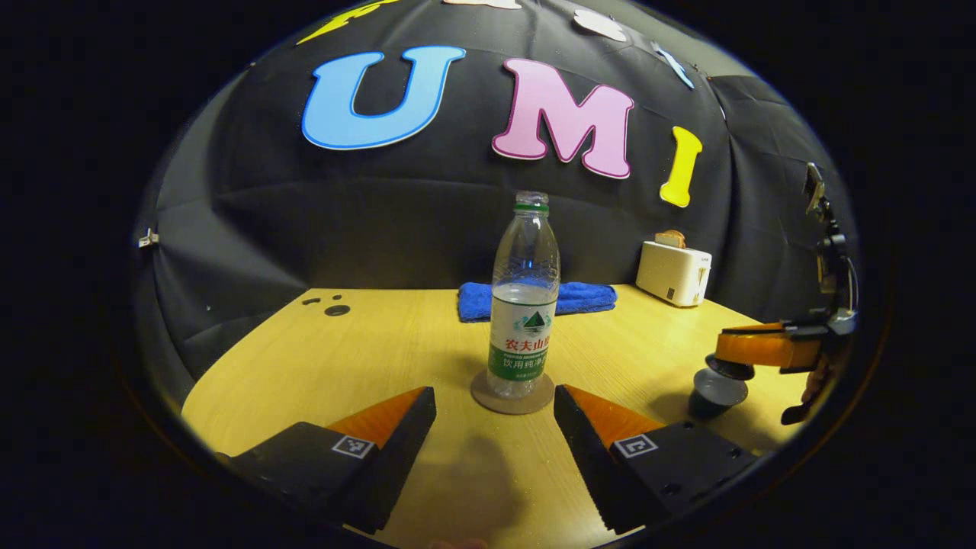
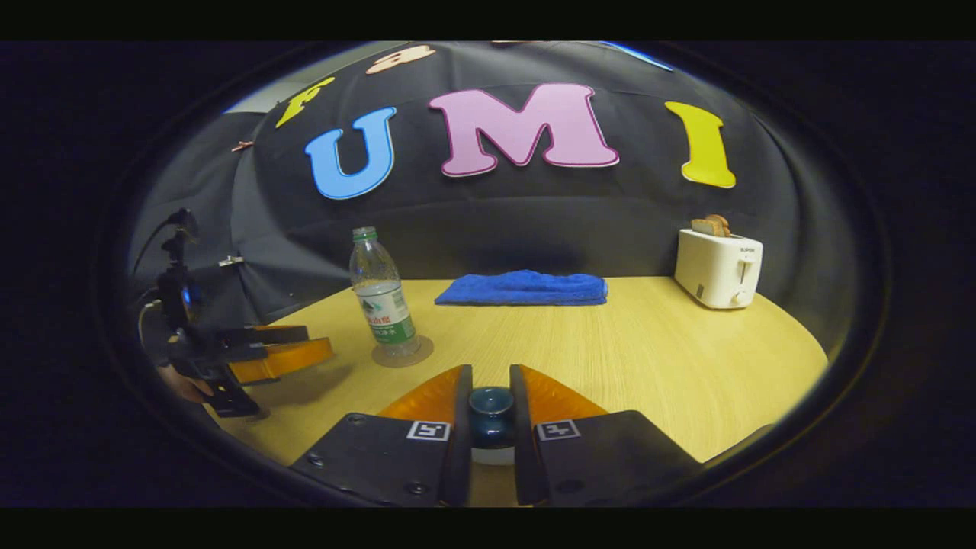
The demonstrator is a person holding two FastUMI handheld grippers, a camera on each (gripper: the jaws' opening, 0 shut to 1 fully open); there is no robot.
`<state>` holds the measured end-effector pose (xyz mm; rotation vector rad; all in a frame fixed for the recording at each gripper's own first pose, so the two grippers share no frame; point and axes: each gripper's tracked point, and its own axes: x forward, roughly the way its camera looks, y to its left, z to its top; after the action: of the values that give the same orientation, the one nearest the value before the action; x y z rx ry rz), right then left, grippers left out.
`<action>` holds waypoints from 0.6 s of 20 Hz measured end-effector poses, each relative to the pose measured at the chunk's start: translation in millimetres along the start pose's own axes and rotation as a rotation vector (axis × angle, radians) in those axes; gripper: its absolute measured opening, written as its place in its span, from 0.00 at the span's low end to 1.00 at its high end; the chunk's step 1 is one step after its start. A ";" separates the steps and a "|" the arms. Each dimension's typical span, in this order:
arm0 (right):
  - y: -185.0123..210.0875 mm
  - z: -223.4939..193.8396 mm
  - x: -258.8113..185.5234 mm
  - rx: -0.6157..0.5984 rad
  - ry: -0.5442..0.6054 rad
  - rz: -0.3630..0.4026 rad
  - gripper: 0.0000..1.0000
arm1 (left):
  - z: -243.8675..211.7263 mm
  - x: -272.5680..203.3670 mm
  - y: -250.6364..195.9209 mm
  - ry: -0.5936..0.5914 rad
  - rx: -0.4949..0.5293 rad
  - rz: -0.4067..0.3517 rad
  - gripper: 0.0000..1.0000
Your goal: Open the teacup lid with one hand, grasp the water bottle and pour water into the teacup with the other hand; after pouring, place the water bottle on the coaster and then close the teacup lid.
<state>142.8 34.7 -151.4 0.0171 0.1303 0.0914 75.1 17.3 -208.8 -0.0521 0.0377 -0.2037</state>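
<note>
**Bottle on its coaster, lid held over the cup**

Left gripper view: the left gripper (image 1: 494, 427) sits low over the pale wooden table (image 1: 305, 358) with its fingers spread wide and nothing between them. Straight ahead, in line with the gap, the clear plastic water bottle with a green cap and green-and-white label (image 1: 523, 297) stands upright on the round brown coaster (image 1: 512, 398). By the look of it the bottle is already parked where the task wants it, so the open fingers fit a release rather than a reach, though that is only a judgement. Far right, the right gripper (image 1: 732, 364) holds the small dark teacup lid (image 1: 730, 367) just above the dark teacup (image 1: 717, 393); whether lid and cup touch is hard to tell at the curved edge. A hand behind that gripper is mostly cut off. A folded blue towel (image 1: 579, 297) lies behind the bottle, its middle hidden by it, and a white toaster (image 1: 674, 272) stands at the back.

Right gripper view: the fingers are closed on the lid's dark glazed knob (image 2: 491, 404), one on each side. The cup below is almost wholly hidden by them; only a pale sliver shows. The water level cannot be seen. Closing the lid seems the remaining step.
</note>
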 end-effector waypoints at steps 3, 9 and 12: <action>-7.9 -11.6 -2.1 0.019 -0.011 -0.017 0.27 | 15.6 -25.9 4.4 -0.017 0.022 0.018 0.98; -3.9 -19.4 0.9 0.008 -0.021 0.003 0.21 | 20.2 -34.2 -9.1 -0.014 0.030 0.000 0.98; 0.0 -23.1 0.3 0.001 -0.011 0.022 0.28 | 18.7 -32.5 -15.7 -0.010 0.018 -0.003 0.98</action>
<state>140.0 35.0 -174.3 0.0200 0.1188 0.1134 40.9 9.4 -188.2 -0.0351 0.0263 -0.2069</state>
